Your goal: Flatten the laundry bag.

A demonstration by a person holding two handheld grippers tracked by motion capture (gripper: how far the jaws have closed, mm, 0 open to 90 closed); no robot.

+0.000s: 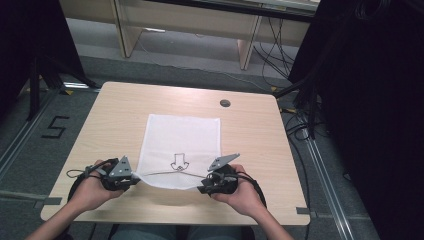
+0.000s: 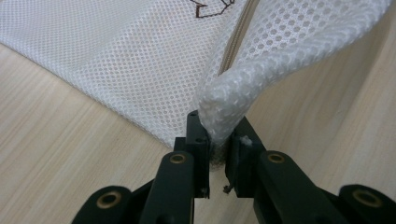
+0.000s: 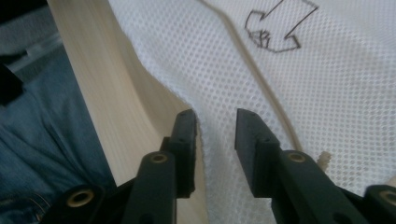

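On the table (image 1: 115, 115), the left gripper (image 2: 217, 140) pinches the near corner of the mesh bag (image 1: 180, 145) (arrow printed on it); the right gripper (image 3: 215, 126) sits parted around its edge.

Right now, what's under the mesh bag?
Bare wooden table around the white mesh bag; nothing bulges through its flat far part. The near corners are lifted off the wood, the left tongs pinching one. Whatever lies beneath or inside the flat part stays covered.
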